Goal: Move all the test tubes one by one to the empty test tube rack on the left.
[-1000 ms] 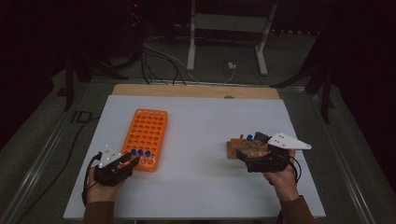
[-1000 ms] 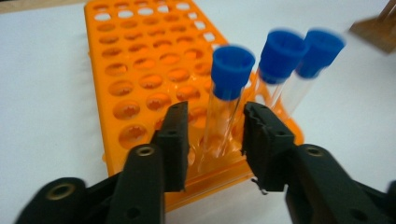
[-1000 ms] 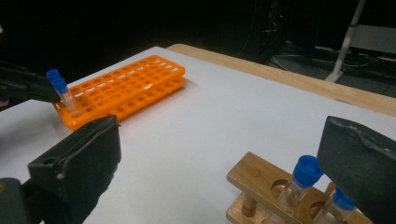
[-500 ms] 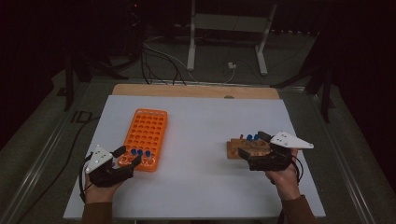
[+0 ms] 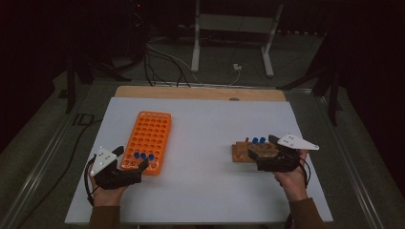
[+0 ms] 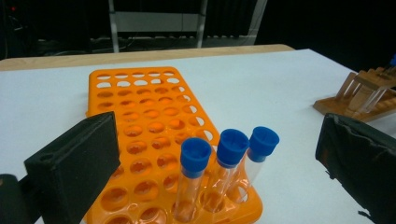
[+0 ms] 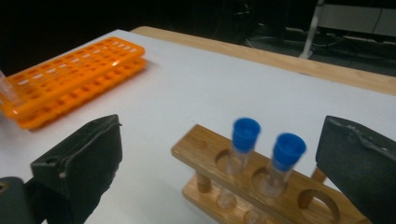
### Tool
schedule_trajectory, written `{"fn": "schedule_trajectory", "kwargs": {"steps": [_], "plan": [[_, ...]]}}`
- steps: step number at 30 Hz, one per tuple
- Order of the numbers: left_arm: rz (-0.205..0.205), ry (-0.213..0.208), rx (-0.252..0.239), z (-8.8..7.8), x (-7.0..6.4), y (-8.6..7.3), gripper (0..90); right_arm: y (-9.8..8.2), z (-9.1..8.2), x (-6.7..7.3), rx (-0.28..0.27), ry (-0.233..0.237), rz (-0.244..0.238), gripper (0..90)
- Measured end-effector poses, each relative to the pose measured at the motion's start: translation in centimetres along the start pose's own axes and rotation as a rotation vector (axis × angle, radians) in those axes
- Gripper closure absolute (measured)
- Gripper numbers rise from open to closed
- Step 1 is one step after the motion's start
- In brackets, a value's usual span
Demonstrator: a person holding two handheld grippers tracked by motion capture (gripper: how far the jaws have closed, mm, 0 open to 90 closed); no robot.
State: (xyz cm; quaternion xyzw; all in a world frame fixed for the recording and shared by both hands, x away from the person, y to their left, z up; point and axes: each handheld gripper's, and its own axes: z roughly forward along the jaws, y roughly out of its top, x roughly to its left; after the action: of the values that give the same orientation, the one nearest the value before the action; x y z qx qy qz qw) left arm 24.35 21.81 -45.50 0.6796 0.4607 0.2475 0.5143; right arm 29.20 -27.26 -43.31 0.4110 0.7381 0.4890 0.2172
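1. Now the left hand-held gripper (image 5: 130, 164) sits at the near end of the orange plastic tube rack (image 5: 149, 138), on the left of the white counter (image 5: 205, 191). Its jaws have just been opening and stand released, pressing on nothing.
2. Three clear test tubes with blue caps (image 6: 227, 154) stand upright in the rack's nearest row, between those spread jaws but untouched.
3. Over on the right, the right hand-held gripper (image 5: 254, 153) is also released, jaws wide apart.
4. Just ahead of it sits a small wooden tube stand (image 7: 261, 186), with two blue-capped clear tubes (image 7: 264, 147) upright in neighbouring holes, between the jaws but apart from both.
5. Rack and stand lie well apart.
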Motion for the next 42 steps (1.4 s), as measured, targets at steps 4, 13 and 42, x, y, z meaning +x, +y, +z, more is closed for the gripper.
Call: {"fn": "schedule_trajectory", "kwargs": {"steps": [4,13,42], "plan": [[-0.005,-0.010,-0.005,-0.1,0.1,0.0,0.5,-0.4,0.3,-0.5,0.021,-0.033,-0.006,4.4],[-0.014,0.003,-0.003,0.0,0.2,0.0,0.5,-1.2,0.5,-2.0,0.045,-0.069,0.020,30.4],[-0.013,0.000,0.011,0.2,0.0,-0.2,0.5,-1.9,2.4,-2.3,0.084,-0.097,-0.032,76.3]]}}
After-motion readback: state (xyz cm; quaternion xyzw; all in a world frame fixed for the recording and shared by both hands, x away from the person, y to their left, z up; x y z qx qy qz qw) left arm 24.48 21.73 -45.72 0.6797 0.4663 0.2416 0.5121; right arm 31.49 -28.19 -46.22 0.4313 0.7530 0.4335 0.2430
